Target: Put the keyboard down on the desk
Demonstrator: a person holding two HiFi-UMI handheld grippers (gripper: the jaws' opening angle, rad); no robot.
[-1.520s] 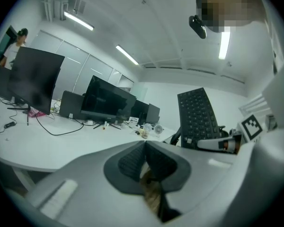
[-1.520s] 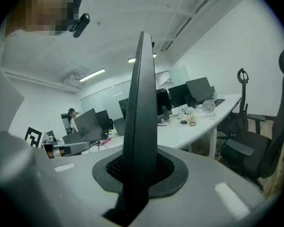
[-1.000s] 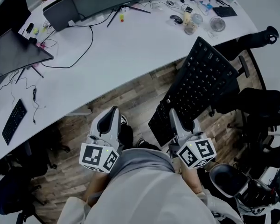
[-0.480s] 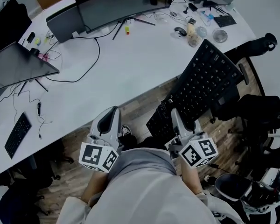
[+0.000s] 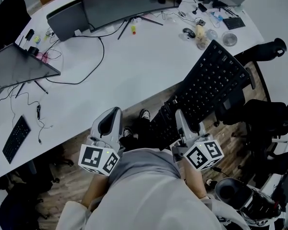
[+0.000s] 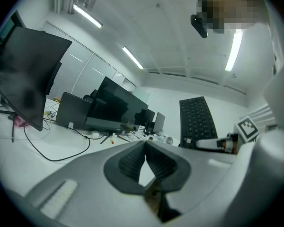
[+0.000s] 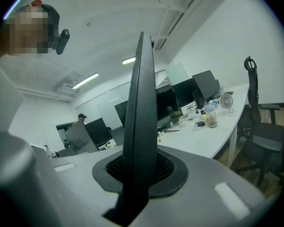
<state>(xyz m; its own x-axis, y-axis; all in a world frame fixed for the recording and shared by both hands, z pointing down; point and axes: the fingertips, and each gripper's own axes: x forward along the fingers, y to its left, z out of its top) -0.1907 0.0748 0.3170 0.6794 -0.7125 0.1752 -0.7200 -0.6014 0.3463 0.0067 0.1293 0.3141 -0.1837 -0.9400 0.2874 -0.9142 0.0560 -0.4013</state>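
A black keyboard [image 5: 206, 92] hangs tilted in the air, and my right gripper [image 5: 181, 121] is shut on its near end. Its far end reaches over the edge of the white desk [image 5: 134, 75]. In the right gripper view the keyboard [image 7: 139, 112] stands edge-on between the jaws of my right gripper [image 7: 139, 171], which press on both its faces. My left gripper [image 5: 111, 120] hovers to the left, just short of the desk edge, shut and holding nothing. In the left gripper view the left gripper [image 6: 145, 144] has its pads touching, with the keyboard [image 6: 198, 121] off to the right.
A curved monitor [image 5: 129, 1], a closed laptop [image 5: 65, 16], another screen [image 5: 14, 68] and loose cables [image 5: 93, 56] fill the desk's back. A mouse [image 5: 187, 32], bottle [image 5: 200, 31] and small fan [image 5: 229, 39] sit far right. A second keyboard [image 5: 14, 138] lies left. Office chairs [image 5: 264, 114] stand right.
Both grippers and the held keyboard have come closer to the desk, whose edge now lies nearer to the grippers. The grip on the keyboard is unchanged and the left gripper stays shut.
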